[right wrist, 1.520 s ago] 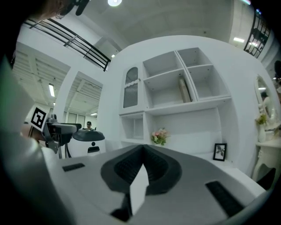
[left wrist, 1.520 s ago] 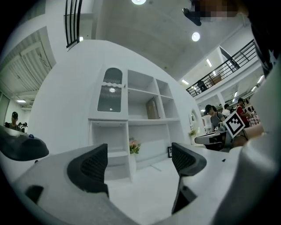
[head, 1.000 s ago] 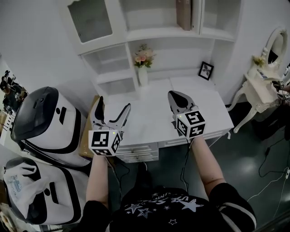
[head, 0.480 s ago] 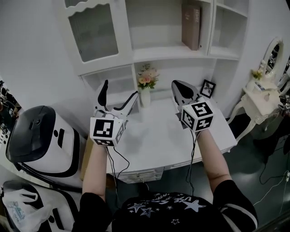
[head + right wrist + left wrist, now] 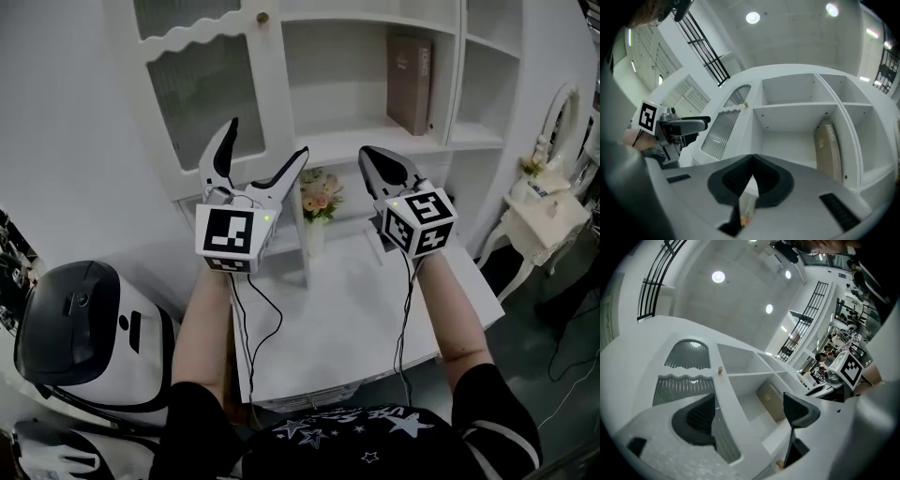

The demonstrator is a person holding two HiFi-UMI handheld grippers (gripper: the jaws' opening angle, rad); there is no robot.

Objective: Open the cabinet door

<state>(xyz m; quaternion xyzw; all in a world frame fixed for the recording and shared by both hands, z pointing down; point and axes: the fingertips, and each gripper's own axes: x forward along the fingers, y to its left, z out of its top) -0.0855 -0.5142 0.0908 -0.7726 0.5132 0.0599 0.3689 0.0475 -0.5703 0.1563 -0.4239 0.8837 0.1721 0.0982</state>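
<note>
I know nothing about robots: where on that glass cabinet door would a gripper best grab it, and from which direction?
Best the small round knob on the right edge of the cabinet door: it stands out from the flat frame. Come straight from the front with jaws spread to either side of it. The left gripper, jaws apart, is nearer that door.

Brown book (image 5: 410, 84) upright on open shelf (image 5: 366, 142), 1 o'clock. Pink flowers (image 5: 320, 199) in white vase (image 5: 314, 236) at centre, standing on white desk (image 5: 328, 328). Black-and-white domed machine (image 5: 80, 328) at 8 o'clock. White dressing table (image 5: 548, 214) at 3 o'clock.
</note>
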